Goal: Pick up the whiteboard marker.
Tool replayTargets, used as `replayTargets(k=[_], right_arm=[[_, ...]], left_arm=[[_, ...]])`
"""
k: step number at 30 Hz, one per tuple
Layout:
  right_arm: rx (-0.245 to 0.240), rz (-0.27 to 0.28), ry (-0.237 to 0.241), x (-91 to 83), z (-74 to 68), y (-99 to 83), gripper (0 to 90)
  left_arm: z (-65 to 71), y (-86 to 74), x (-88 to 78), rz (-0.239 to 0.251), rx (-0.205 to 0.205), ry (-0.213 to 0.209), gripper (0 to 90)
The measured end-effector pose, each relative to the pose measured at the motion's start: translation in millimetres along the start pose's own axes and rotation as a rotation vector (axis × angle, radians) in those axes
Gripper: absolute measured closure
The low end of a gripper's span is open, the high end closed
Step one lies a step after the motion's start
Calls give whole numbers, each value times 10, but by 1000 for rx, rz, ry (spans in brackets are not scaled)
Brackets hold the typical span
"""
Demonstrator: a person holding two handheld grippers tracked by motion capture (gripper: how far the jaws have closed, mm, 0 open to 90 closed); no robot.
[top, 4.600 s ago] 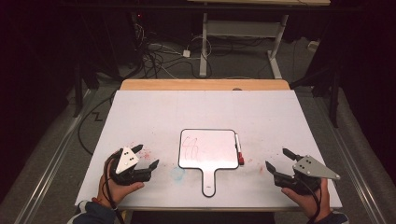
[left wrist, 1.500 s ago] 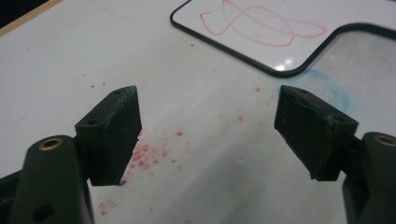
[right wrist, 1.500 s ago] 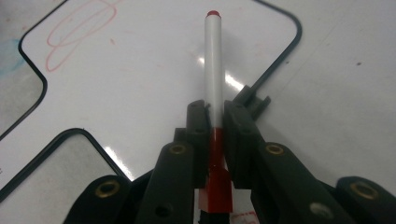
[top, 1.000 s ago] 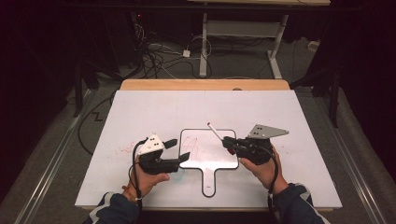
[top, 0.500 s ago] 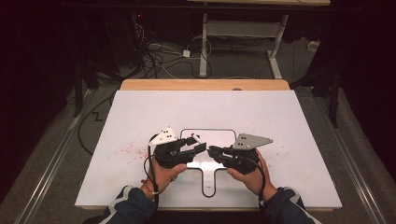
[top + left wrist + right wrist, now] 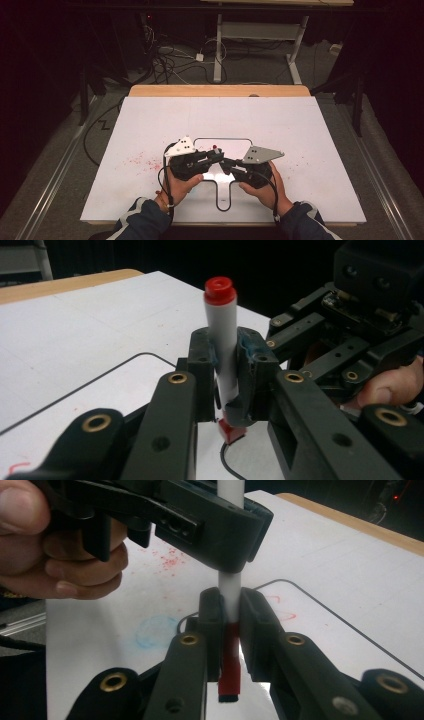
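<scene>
We hold the marker (image 6: 222, 345) upright at frame centre: left gripper (image 6: 227, 370) jaws have just closed on its barrel, right gripper (image 6: 229, 630) jaws clamp its capped end.

A white table cover (image 6: 150, 120) with faint red smudges (image 6: 142, 161), a wooden edge (image 6: 220, 90) far, tangled cables (image 6: 170, 60) on the floor beyond.

marker (image 6: 222, 345) middle hidden by gripper (image 6: 227, 385) pads
</scene>
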State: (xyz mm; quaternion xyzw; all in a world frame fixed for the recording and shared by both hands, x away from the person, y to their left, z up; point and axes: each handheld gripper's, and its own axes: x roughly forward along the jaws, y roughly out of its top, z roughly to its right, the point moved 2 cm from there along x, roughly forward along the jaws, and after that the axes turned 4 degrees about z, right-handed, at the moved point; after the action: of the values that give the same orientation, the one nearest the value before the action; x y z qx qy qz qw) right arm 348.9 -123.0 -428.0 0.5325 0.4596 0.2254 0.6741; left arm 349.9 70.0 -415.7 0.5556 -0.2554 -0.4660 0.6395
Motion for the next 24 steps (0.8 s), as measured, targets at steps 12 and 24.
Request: replayTargets(k=[12, 24], right_arm=[[12, -6, -50, -117, 94, -45, 462], [-78, -49, -270, -735, 285, -375, 286]], left_arm=[[-177, 99, -178, -78, 169, 111, 788], [-416, 58, -226, -158, 207, 222, 787]])
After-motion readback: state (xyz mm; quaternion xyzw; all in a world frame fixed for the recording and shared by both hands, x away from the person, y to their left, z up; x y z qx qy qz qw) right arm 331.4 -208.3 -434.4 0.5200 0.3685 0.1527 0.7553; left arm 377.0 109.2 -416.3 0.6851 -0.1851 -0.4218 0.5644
